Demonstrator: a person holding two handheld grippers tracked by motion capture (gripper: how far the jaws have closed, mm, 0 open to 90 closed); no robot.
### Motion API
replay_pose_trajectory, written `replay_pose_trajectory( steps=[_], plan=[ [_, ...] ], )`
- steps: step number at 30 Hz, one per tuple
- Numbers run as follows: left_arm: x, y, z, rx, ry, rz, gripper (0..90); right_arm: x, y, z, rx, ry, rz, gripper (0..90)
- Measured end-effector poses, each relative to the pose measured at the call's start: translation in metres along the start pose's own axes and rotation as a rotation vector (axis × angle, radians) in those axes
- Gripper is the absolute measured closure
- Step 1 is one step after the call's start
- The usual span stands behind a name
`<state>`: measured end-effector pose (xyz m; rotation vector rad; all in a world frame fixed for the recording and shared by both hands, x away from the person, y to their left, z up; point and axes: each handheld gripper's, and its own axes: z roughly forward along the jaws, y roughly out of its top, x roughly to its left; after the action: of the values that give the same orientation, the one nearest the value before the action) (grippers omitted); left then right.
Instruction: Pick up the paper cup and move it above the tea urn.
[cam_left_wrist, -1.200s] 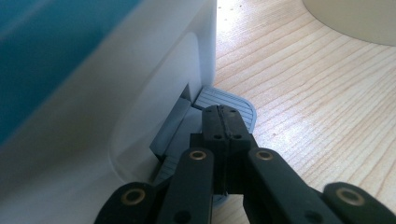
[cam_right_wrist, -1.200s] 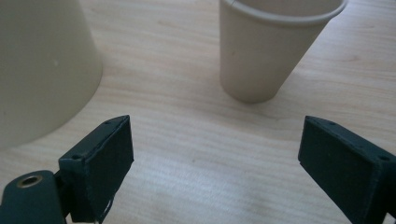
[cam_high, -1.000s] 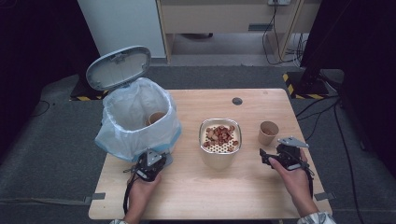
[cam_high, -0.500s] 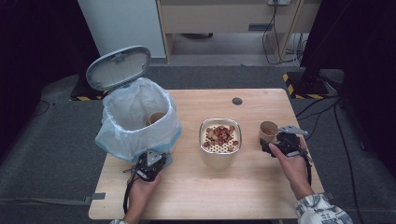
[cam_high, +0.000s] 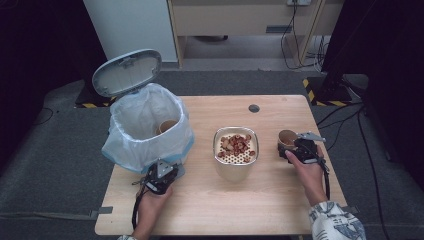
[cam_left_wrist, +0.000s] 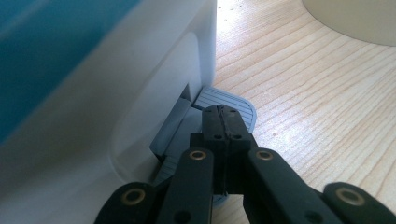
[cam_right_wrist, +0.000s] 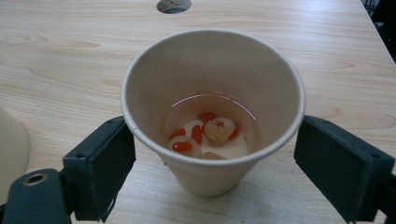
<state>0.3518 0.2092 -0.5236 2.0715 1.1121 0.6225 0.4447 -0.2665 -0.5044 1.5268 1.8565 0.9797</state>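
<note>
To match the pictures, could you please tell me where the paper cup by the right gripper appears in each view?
High view: the cup stands right of the strainer pot, just ahead of the right gripper.
Left gripper view: not in it.
Right gripper view: the cup is at centre, between the fingers.
Shared landmark: the round table hole beyond the cup.

Table (cam_high: 225, 210): light wood, under both tools. Steel container (cam_high: 235, 169): stands between the left gripper (cam_high: 164, 167) and the right gripper (cam_high: 289, 146), nearer the right one, apart from both. It holds a perforated insert with reddish-brown pieces (cam_high: 238, 145). Round dark grommet (cam_high: 254, 108): beyond the right gripper, well apart. Floor cables (cam_high: 345, 117): outboard of the right gripper, off the table.
</note>
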Motion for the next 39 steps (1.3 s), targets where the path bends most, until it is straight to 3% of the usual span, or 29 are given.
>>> replay_pose_trajectory(
  steps=[11,20,30,39],
  plan=[
    [0.0,0.0,0.0,-0.002,0.0,-0.001,89.7,-0.002,-0.004,0.016,-0.057,0.019,0.015,17.1],
    [0.0,0.0,0.0,-0.002,-0.001,-0.002,89.7,0.001,-0.005,0.021,-0.097,0.017,-0.008,24.8],
    [0.0,0.0,0.0,-0.002,-0.001,-0.002,89.7,0.002,-0.005,0.019,-0.11,0.02,-0.048,29.8],
    [0.0,0.0,0.0,-0.003,-0.001,-0.003,89.7,0.002,0.005,0.004,-0.133,0.033,-0.064,31.6]
  ],
)
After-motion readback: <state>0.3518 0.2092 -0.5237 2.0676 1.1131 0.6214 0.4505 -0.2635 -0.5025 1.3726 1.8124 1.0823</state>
